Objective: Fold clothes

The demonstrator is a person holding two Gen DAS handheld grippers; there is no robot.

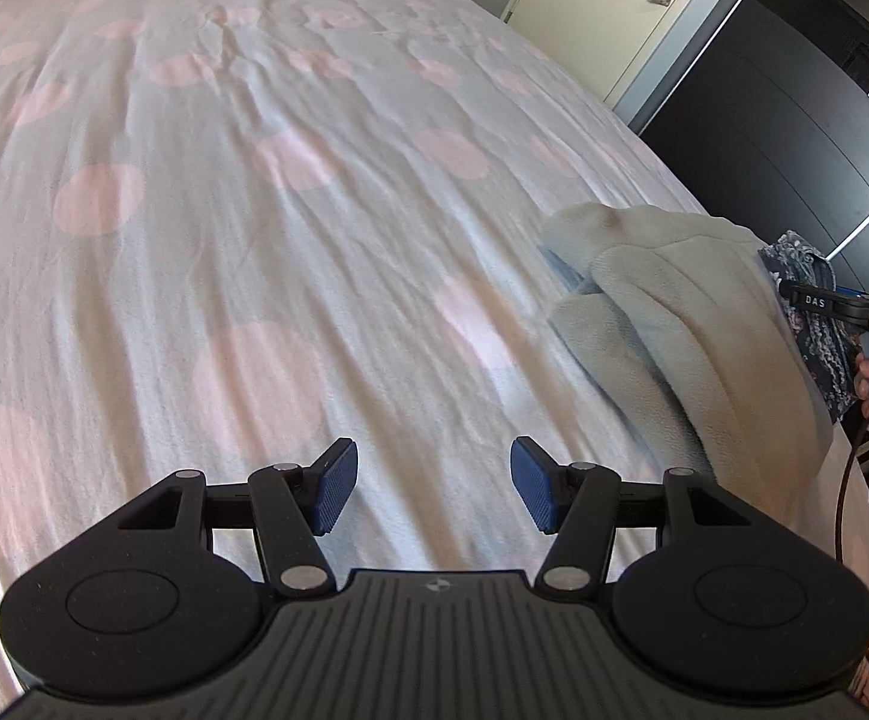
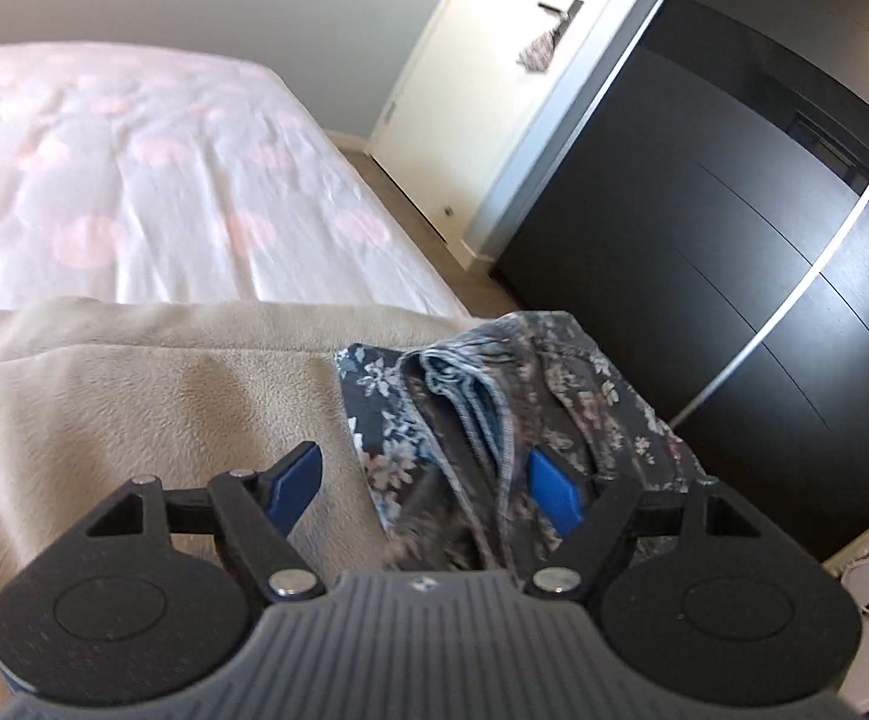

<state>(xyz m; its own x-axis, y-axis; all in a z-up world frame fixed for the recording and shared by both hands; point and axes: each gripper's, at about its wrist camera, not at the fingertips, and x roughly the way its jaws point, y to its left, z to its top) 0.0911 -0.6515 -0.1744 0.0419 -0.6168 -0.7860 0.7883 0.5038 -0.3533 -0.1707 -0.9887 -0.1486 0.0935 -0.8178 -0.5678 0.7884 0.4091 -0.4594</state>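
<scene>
While both tongs (image 1: 434, 489) (image 2: 428, 483) gape empty, beige fleece (image 2: 152, 396) beside floral garment (image 2: 584, 384), black wardrobe (image 2: 734, 210) near.

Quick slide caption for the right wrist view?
Right tool open above floral garment beside beige fleece on bed.

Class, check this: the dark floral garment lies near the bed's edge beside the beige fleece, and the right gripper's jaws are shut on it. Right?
Not quite. The right gripper is open over the floral garment, gripping nothing, as the right wrist view shows. It does lie beside the beige fleece.
</scene>
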